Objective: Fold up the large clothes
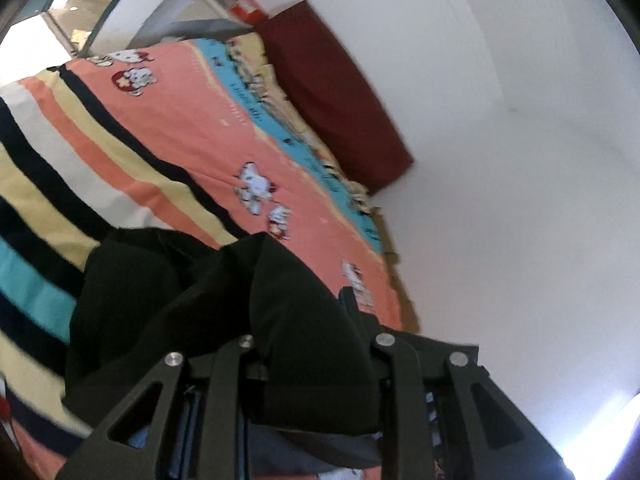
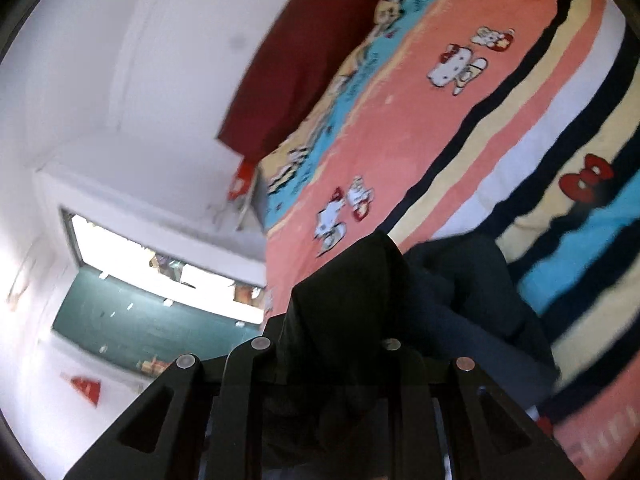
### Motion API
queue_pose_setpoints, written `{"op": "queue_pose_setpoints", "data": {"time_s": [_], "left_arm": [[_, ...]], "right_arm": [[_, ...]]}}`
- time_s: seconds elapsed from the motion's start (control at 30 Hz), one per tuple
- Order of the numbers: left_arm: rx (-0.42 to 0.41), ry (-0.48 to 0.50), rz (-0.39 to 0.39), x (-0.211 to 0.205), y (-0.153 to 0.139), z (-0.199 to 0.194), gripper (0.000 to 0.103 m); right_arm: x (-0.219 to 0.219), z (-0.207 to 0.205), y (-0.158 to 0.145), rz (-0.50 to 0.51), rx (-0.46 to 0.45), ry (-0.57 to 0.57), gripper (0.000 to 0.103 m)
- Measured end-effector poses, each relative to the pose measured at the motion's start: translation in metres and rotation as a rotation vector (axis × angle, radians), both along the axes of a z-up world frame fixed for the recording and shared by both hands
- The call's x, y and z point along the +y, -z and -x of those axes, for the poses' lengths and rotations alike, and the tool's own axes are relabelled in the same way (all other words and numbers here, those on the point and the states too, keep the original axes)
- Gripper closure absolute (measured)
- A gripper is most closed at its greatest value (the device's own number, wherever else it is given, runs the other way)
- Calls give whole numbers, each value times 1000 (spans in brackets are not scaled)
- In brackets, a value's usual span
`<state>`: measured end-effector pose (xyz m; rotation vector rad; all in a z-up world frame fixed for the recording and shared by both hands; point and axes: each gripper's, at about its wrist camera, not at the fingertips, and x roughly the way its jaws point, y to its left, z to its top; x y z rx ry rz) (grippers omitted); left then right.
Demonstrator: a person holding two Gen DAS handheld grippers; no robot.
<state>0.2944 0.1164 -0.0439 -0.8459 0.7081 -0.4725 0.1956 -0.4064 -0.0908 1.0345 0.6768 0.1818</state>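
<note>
A black garment [image 1: 224,300] hangs bunched over my left gripper [image 1: 316,344], which is shut on its cloth; the fingertips are hidden under the fabric. In the right wrist view the same black garment [image 2: 352,288] drapes over my right gripper [image 2: 332,352], which is shut on it, fingertips hidden. A darker navy part of the garment [image 2: 472,292] trails to the right over the bed. Both grippers hold the garment above the bed.
A bed with a striped pink, cream, black and blue cartoon-print cover [image 1: 192,128] [image 2: 460,128] lies below. A dark red headboard cushion [image 1: 332,84] [image 2: 304,56] leans on the white wall [image 1: 520,160]. A window [image 2: 160,248] is at the left.
</note>
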Motion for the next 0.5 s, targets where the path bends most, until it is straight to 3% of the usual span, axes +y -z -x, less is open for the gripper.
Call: {"op": "queue_pose_setpoints", "data": {"time_s": [0.27,0.37,0.5], "left_arm": [[162,-29,-142,-21,82,-111,77],[188,-12,-102,-24,113,-133,76],[174,6,-66,-22,130,-141,75]], "right_arm": [[7,-101,69,75,181,71,78],[12,-128,96,106,232,81,73],[16,-143,120,116,226,68,65]]}}
